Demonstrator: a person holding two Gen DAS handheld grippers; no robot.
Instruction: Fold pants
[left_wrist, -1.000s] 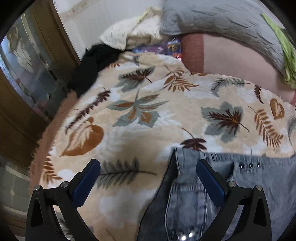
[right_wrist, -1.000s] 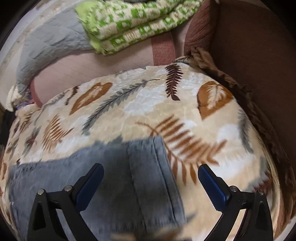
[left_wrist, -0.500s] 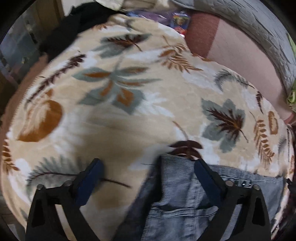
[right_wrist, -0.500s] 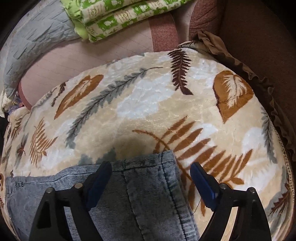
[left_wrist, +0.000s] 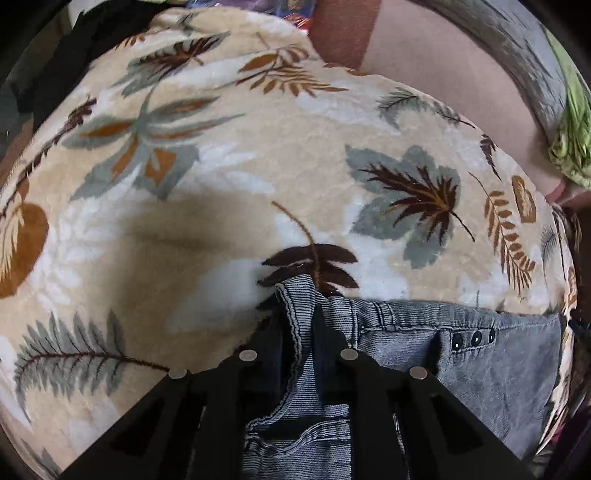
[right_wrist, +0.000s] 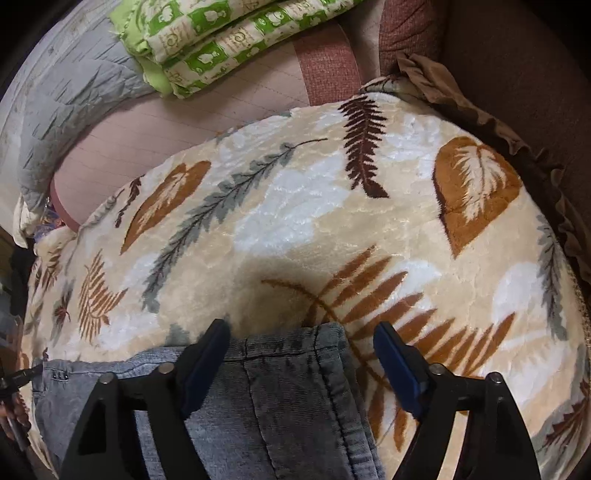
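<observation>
Grey-blue denim pants (left_wrist: 480, 362) lie flat on a beige blanket with a leaf print (left_wrist: 221, 221). In the left wrist view my left gripper (left_wrist: 299, 314) points steeply down and is shut on the pants' top left corner, pinching the stitched waistband edge into a ridge between its pads. In the right wrist view the other end of the pants (right_wrist: 280, 398) shows its hemmed corner. My right gripper (right_wrist: 301, 332) straddles that corner with its jaws closing. Its blue pads (right_wrist: 399, 365) still stand apart from the cloth.
A folded green-and-white quilt (right_wrist: 221, 37) and a grey quilt (right_wrist: 55, 92) lie on the pink sheet (right_wrist: 147, 125) beyond the blanket (right_wrist: 295, 221). A brown frilled edge (right_wrist: 498, 122) runs along the right. A black garment (left_wrist: 74, 48) lies at the far left corner.
My left gripper came down onto the waistband corner and shut on it. My right gripper sank toward the hem corner and its jaws narrowed.
</observation>
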